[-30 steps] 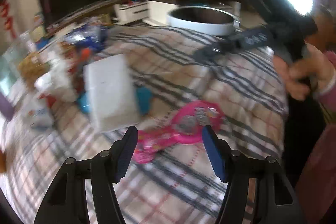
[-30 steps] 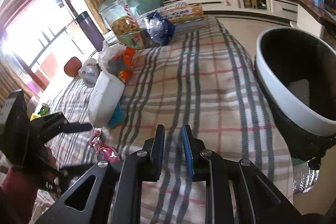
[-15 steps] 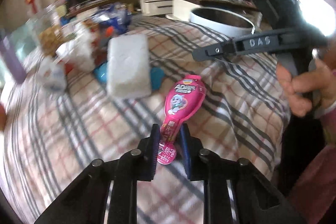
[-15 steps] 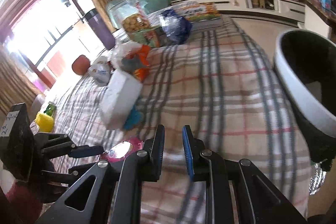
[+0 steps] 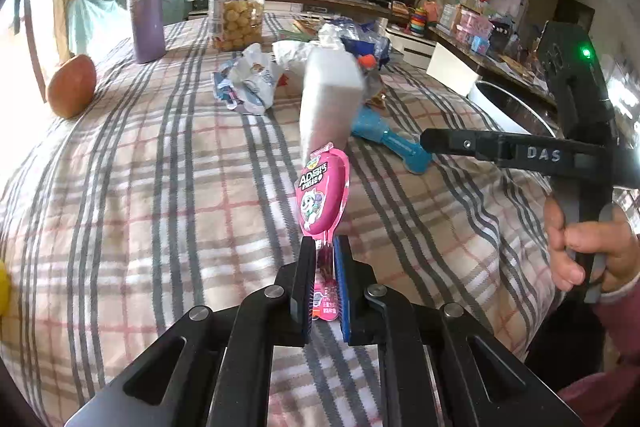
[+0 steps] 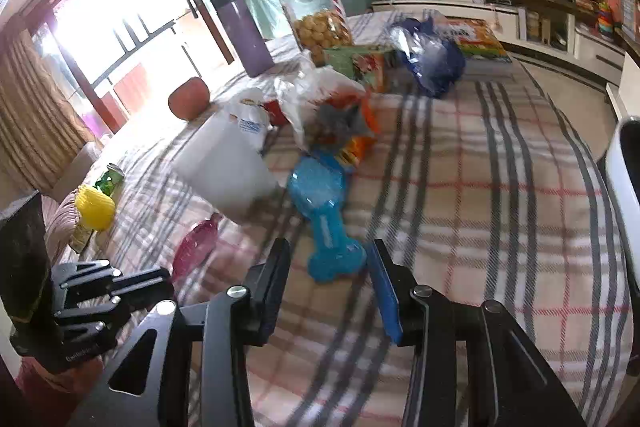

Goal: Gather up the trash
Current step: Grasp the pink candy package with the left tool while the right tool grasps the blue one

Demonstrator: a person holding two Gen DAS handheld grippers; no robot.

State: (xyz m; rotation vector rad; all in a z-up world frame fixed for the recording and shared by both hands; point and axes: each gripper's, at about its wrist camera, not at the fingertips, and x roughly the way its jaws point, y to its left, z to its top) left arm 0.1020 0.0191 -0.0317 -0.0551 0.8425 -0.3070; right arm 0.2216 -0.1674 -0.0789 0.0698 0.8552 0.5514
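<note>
My left gripper [image 5: 323, 247] is shut on the tail of a pink candy wrapper [image 5: 323, 193], which stands up off the plaid tablecloth. The wrapper also shows in the right wrist view [image 6: 197, 247], beside the left gripper [image 6: 160, 283]. My right gripper [image 6: 330, 255] is open, its jaws on either side of the near end of a blue plastic wrapper [image 6: 322, 215] that lies on the cloth. From the left wrist view the right gripper [image 5: 428, 141] reaches in from the right, by the blue wrapper [image 5: 390, 139].
A white bin [image 6: 624, 163] stands off the table's right edge. A white foam block [image 5: 328, 99], crumpled bags [image 5: 256, 75], a snack jar [image 5: 239, 11], a purple flask [image 5: 145, 7], an apple [image 5: 72, 85] and a blue bag [image 6: 432, 67] crowd the far half.
My left gripper closed on the pink wrapper and lifted it upright. My right gripper opened and moved left and down to straddle the blue wrapper.
</note>
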